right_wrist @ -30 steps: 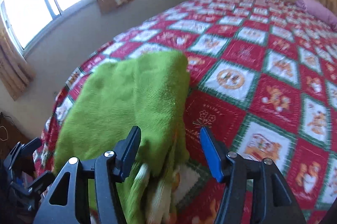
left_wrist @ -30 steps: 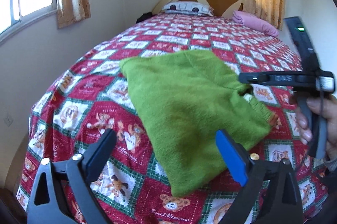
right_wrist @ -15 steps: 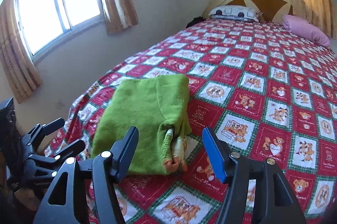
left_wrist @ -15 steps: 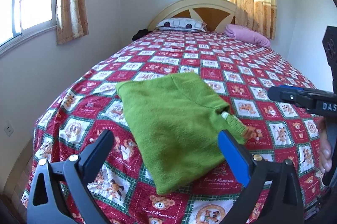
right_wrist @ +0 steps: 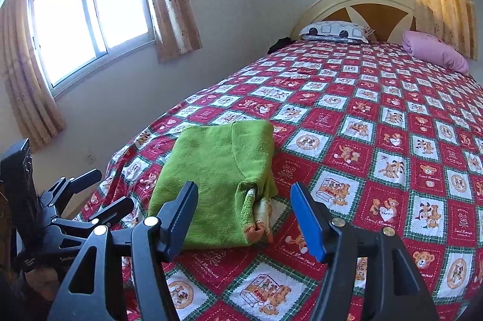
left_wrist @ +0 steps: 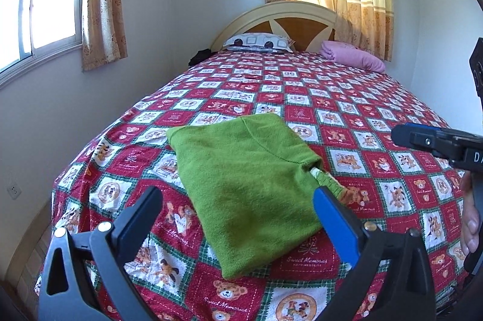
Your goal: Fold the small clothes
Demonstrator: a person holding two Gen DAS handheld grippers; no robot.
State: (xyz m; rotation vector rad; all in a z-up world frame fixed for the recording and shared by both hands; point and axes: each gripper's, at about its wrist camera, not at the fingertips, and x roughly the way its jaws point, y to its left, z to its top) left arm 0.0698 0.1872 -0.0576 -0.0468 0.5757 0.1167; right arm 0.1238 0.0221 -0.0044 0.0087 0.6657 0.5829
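A small green knitted garment (left_wrist: 247, 185) lies folded into a compact rectangle on the bed's near corner; it also shows in the right wrist view (right_wrist: 217, 182), with striped cuffs poking out at its near right edge. My left gripper (left_wrist: 238, 218) is open and empty, held above and short of the garment. My right gripper (right_wrist: 244, 215) is open and empty, also back from the garment. The right gripper's body shows at the right edge of the left wrist view (left_wrist: 437, 140), and the left gripper at the left of the right wrist view (right_wrist: 75, 200).
The bed has a red patchwork teddy-bear cover (left_wrist: 332, 109). A patterned pillow (left_wrist: 256, 42) and a pink folded blanket (left_wrist: 353, 55) lie at the headboard. A wall with a window (right_wrist: 84, 13) runs along the bed's left side.
Both grippers have pulled back and up from the garment, which now lies free and folded on the bed. The view has widened to the whole bed.
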